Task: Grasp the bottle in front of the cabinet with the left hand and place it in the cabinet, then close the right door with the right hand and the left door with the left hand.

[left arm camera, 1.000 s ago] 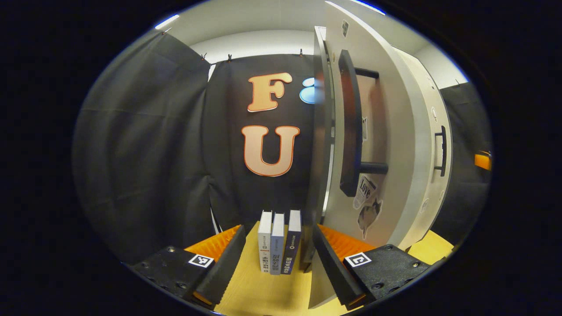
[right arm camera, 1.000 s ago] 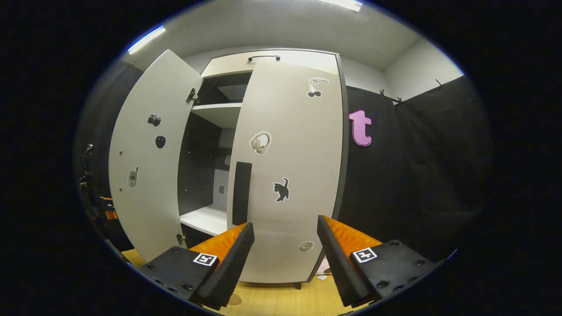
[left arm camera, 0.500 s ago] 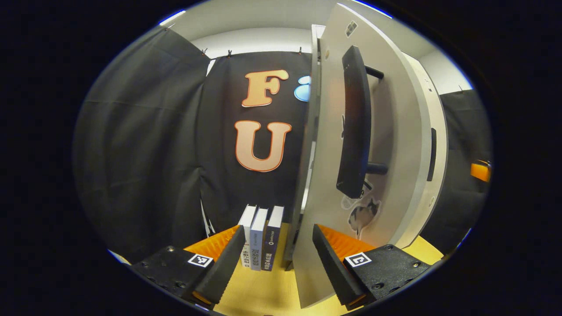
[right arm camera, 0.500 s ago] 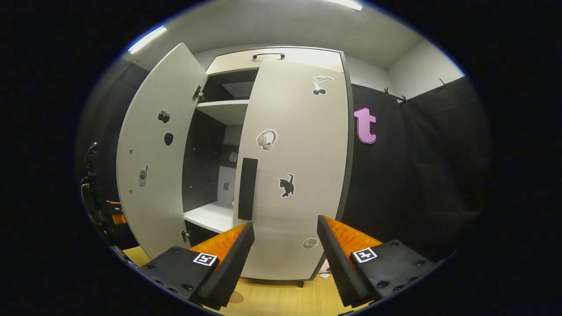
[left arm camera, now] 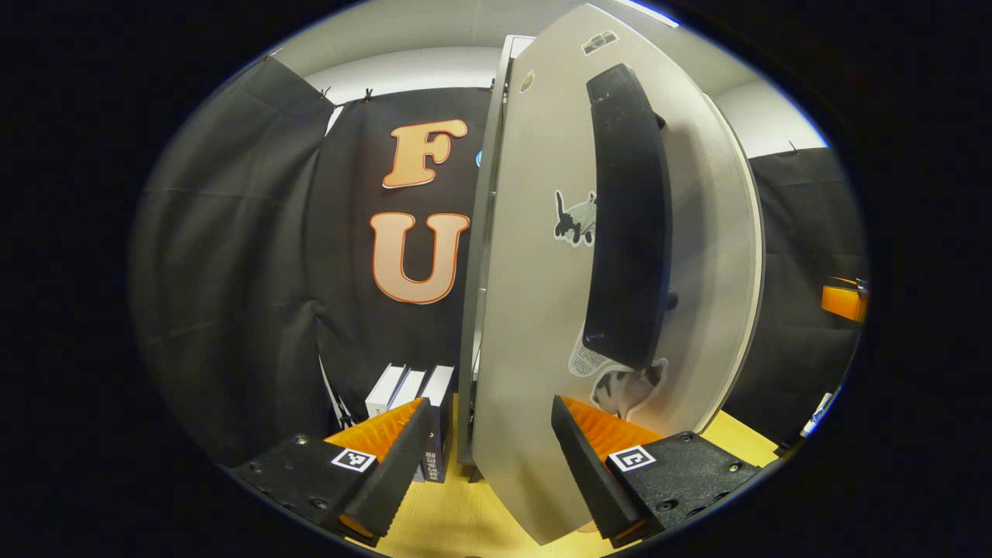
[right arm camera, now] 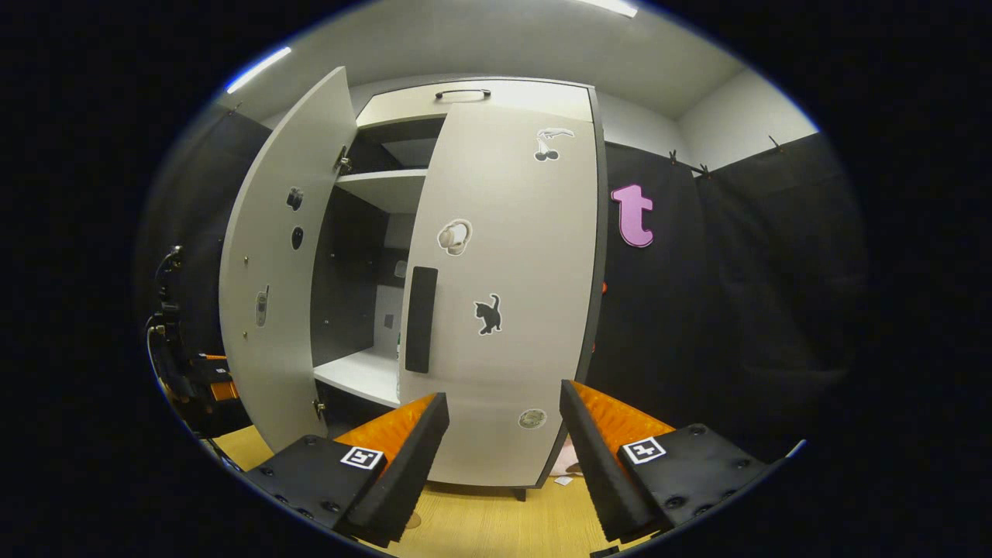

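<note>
The white cabinet's left door [left arm camera: 535, 271] stands close in the left gripper view, its long black handle [left arm camera: 628, 217] high on the right. My left gripper [left arm camera: 488, 465] is open, and the door's lower edge stands between its fingers. In the right gripper view the right door [right arm camera: 504, 294] lies shut against the cabinet, while the left door [right arm camera: 271, 263] hangs partly open. My right gripper [right arm camera: 504, 457] is open and empty, a short way in front of the right door. Inside, a white shelf [right arm camera: 356, 372] shows through the gap. I cannot make out the bottle.
Three books [left arm camera: 403, 387] stand upright on the wooden surface [right arm camera: 480, 527] left of the cabinet. Black cloth walls close the booth on both sides. The left gripper and the hand holding it [right arm camera: 194, 372] show behind the open door.
The left door has swung toward shut, and the gap into the cabinet is narrower. My left gripper has followed the door round, so its front face now looms larger. The right gripper has barely moved.
</note>
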